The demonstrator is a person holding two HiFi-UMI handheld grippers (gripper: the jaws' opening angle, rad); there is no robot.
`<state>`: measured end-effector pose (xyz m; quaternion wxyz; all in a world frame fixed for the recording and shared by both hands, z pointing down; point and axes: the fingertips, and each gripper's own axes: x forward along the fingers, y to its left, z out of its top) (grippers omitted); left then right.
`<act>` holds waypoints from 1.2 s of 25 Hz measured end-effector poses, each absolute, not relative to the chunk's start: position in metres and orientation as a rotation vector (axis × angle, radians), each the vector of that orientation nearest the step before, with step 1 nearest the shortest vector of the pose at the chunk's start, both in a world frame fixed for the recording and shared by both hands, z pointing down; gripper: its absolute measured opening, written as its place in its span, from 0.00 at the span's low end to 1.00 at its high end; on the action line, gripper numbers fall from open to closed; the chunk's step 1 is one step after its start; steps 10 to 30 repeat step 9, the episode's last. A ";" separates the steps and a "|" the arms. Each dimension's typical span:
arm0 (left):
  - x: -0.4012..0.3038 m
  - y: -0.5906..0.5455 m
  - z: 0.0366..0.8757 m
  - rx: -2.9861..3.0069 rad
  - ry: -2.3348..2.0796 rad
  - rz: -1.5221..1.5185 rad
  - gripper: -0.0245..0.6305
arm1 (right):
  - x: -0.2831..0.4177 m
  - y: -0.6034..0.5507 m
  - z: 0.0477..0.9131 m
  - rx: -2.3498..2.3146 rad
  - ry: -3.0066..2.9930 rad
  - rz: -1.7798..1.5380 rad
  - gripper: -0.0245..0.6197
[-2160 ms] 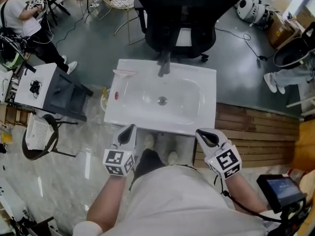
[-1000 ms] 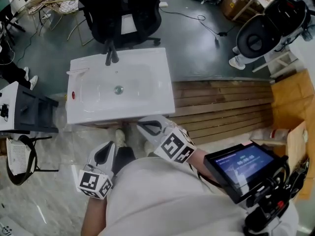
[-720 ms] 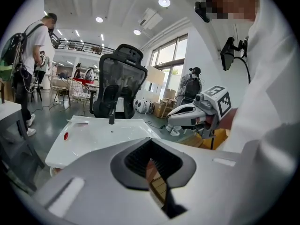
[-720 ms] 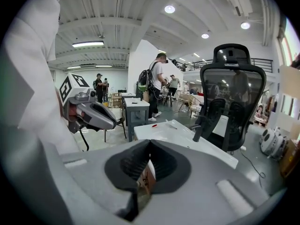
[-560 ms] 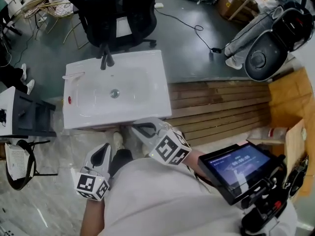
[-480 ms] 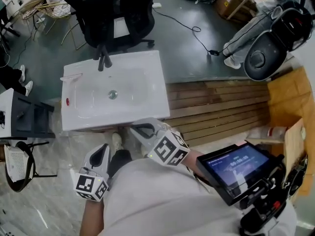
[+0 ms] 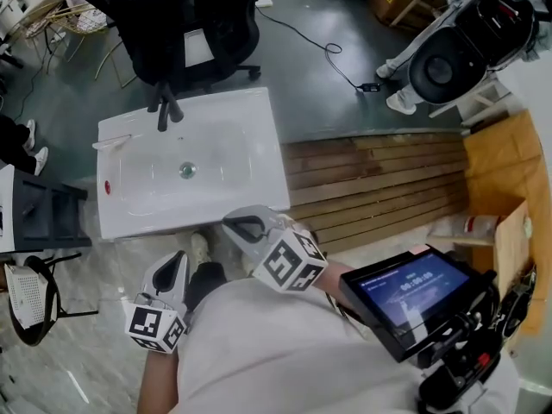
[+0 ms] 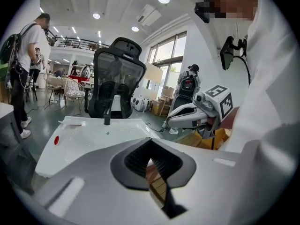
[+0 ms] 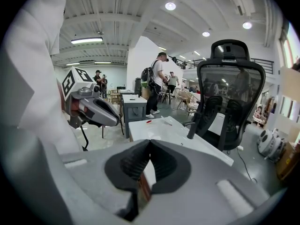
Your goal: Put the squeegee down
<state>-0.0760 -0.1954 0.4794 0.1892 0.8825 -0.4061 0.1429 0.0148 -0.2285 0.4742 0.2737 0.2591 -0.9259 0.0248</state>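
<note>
Squeegee (image 7: 112, 141): pale, slim, lies flat on the rear left corner of the sink (image 7: 263, 158), upper left of the head view, touching neither gripper. It is just left of the black faucet (image 7: 161, 110); detail too small to read. 1 red spot (image 7: 108, 187) sits on the sink's left rim, below the squeegee in frame; the drain (image 7: 187, 170) is mid-basin. Left gripper (image 7: 178, 260): lower left of the head view, jaws clenched, pads meeting, nothing between them, well apart from the sink's near edge. Right gripper (image 7: 235, 225): centre frame, jaws likewise clenched on nothing, tips pointing left, just below the sink's near right corner in the picture. In each gripper view the other gripper shows off to the side, and the sink lies beyond the jaws. Black chair (image 7: 172, 24) stands behind the sink at top. Wooden slats (image 7: 379, 179) run along the floor right of the sink. 1 lit screen (image 7: 405, 290) on a black mount sits at lower right, close to the person's white sleeve.
</note>
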 end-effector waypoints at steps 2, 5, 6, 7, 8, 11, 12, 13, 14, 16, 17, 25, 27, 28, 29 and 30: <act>-0.073 -0.202 0.481 2.482 -1.133 0.412 0.05 | 0.017 -0.235 0.476 0.698 -2.489 0.066 0.04; -0.071 -0.215 0.479 2.481 -1.135 0.421 0.05 | 0.018 -0.246 0.476 0.700 -2.486 0.055 0.04; -0.071 -0.218 0.479 2.481 -1.136 0.423 0.05 | 0.018 -0.249 0.476 0.700 -2.484 0.054 0.04; -0.071 -0.221 0.480 2.483 -1.135 0.424 0.05 | 0.019 -0.252 0.477 0.700 -2.482 0.054 0.04; -0.071 -0.224 0.481 2.486 -1.133 0.424 0.05 | 0.019 -0.254 0.477 0.701 -2.481 0.055 0.04; -0.070 -0.227 0.482 2.489 -1.131 0.424 0.05 | 0.020 -0.257 0.478 0.701 -2.479 0.056 0.04; -0.070 -0.227 0.482 2.489 -1.131 0.424 0.05 | 0.020 -0.257 0.478 0.701 -2.479 0.056 0.04; -0.070 -0.227 0.482 2.489 -1.131 0.424 0.05 | 0.020 -0.257 0.478 0.701 -2.479 0.056 0.04; -0.070 -0.227 0.482 2.489 -1.131 0.424 0.05 | 0.020 -0.257 0.478 0.701 -2.479 0.056 0.04; -0.070 -0.227 0.482 2.489 -1.131 0.424 0.05 | 0.020 -0.257 0.478 0.701 -2.479 0.056 0.04; -0.070 -0.227 0.482 2.489 -1.131 0.424 0.05 | 0.020 -0.257 0.478 0.701 -2.479 0.056 0.04; -0.070 -0.227 0.482 2.489 -1.131 0.424 0.05 | 0.020 -0.257 0.478 0.701 -2.479 0.056 0.04; -0.070 -0.227 0.482 2.489 -1.131 0.424 0.05 | 0.020 -0.257 0.478 0.701 -2.479 0.056 0.04; -0.070 -0.227 0.482 2.489 -1.131 0.424 0.05 | 0.020 -0.257 0.478 0.701 -2.479 0.056 0.04; -0.070 -0.227 0.482 2.489 -1.131 0.424 0.05 | 0.020 -0.257 0.478 0.701 -2.479 0.056 0.04; -0.070 -0.227 0.482 2.489 -1.131 0.424 0.05 | 0.020 -0.257 0.478 0.701 -2.479 0.056 0.04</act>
